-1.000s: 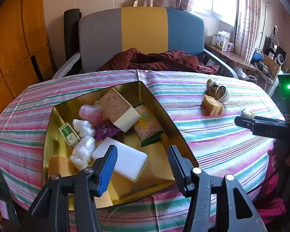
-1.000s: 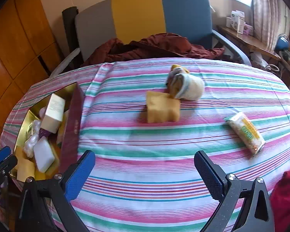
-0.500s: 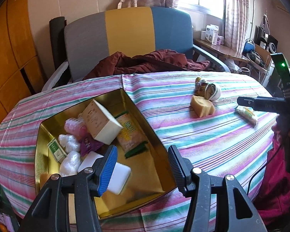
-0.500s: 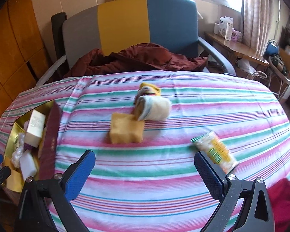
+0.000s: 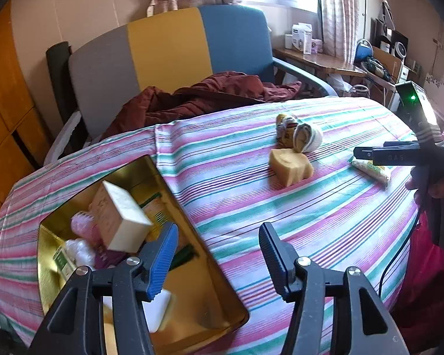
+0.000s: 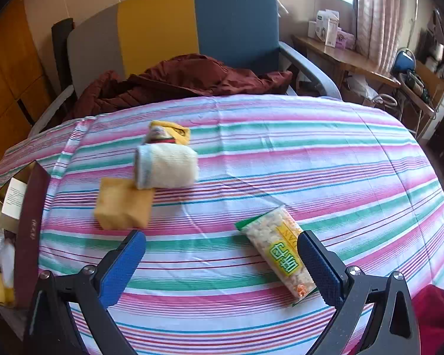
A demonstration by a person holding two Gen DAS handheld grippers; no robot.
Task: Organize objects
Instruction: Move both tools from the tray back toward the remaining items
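Jaws wide and empty, the right gripper [image 6: 222, 263] hovers beside a clear snack packet with green lettering [image 6: 276, 247] on the striped desk [image 6: 325, 162]; the left gripper [image 5: 217, 254], equally agape, waits over the gold tin box [image 5: 216, 278]. Next, seemingly: straddle, pinch, carry it binward.

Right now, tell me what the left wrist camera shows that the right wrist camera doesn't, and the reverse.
Only the left wrist view shows the gold tin's open inside, the boxes and packets in it, and the right gripper from the side. Only the right wrist view shows the whole snack packet with its green label, lying just inside the right gripper's open jaws. Both show the yellow sponge, the rolled cloth, the striped tablecloth and the chair.
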